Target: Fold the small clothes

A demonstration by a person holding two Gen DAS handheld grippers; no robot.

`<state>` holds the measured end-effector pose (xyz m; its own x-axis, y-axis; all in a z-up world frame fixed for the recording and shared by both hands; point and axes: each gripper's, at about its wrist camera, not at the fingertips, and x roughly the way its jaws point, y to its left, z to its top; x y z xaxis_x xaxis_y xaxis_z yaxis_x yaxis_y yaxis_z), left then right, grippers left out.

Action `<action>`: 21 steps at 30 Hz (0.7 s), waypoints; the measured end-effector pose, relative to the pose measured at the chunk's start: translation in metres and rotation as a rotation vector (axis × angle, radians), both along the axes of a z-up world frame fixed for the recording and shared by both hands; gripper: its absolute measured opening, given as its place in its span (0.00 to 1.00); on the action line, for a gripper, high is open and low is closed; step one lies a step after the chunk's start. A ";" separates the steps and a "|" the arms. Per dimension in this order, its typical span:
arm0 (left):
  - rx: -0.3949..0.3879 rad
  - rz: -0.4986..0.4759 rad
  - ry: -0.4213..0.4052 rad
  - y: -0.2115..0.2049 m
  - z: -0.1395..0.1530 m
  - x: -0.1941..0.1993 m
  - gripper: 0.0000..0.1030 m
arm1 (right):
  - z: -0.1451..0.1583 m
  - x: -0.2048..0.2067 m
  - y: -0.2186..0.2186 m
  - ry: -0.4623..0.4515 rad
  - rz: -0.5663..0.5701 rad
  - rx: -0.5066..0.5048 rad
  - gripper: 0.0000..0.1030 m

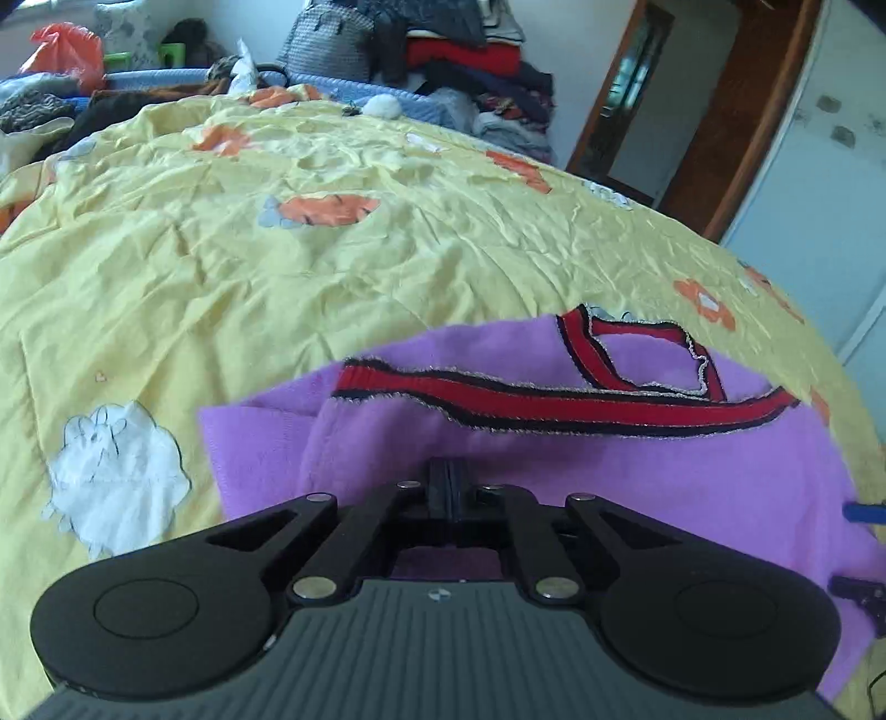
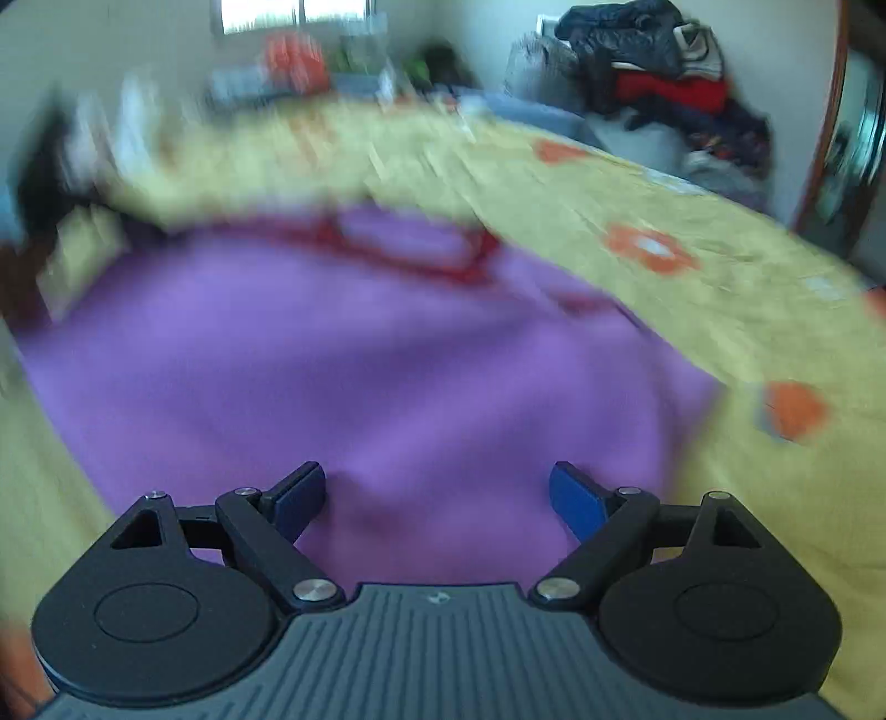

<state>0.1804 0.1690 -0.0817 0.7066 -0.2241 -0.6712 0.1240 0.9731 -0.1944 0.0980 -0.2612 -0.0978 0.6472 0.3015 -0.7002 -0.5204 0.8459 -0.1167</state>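
Observation:
A small purple garment (image 1: pixel 637 476) with red and black striped trim (image 1: pixel 554 396) lies on a yellow bedspread (image 1: pixel 332 277). My left gripper (image 1: pixel 449 487) is shut, its fingers pressed together over the garment; whether cloth is pinched between them is hidden. In the blurred right wrist view the same purple garment (image 2: pixel 360 360) fills the middle. My right gripper (image 2: pixel 437 495) is open just above the garment's near part, with blue pads (image 2: pixel 576 498) wide apart and nothing between them.
The yellow bedspread (image 2: pixel 692 266) has orange and white patches. Piles of clothes (image 1: pixel 470 50) and a blue basket rim (image 1: pixel 387 94) stand at the bed's far side. A wooden door frame (image 1: pixel 736 127) is at the right. The right gripper's tip (image 1: pixel 861 512) shows at the right edge.

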 end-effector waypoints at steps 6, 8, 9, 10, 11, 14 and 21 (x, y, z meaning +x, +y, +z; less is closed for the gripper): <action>0.122 0.090 0.002 -0.005 0.018 0.005 0.11 | 0.015 -0.020 -0.035 0.025 -0.108 0.019 0.87; 0.026 0.080 -0.015 -0.005 0.034 -0.010 0.43 | 0.026 -0.028 -0.034 0.000 -0.088 0.121 0.88; -0.033 0.062 -0.043 -0.008 0.041 -0.022 0.52 | 0.029 -0.034 -0.031 -0.018 -0.085 0.170 0.88; -0.085 0.018 -0.056 -0.014 0.045 -0.033 0.59 | 0.031 -0.036 -0.026 -0.031 -0.078 0.197 0.88; -0.109 -0.041 -0.056 -0.023 0.047 -0.038 0.58 | 0.032 -0.036 -0.017 -0.048 -0.057 0.207 0.88; -0.167 -0.124 -0.014 -0.050 0.043 -0.035 0.56 | 0.032 -0.008 0.007 -0.110 -0.037 0.220 0.91; 0.002 0.008 0.012 -0.061 0.003 0.004 0.44 | -0.002 0.063 0.023 -0.030 -0.109 0.134 0.91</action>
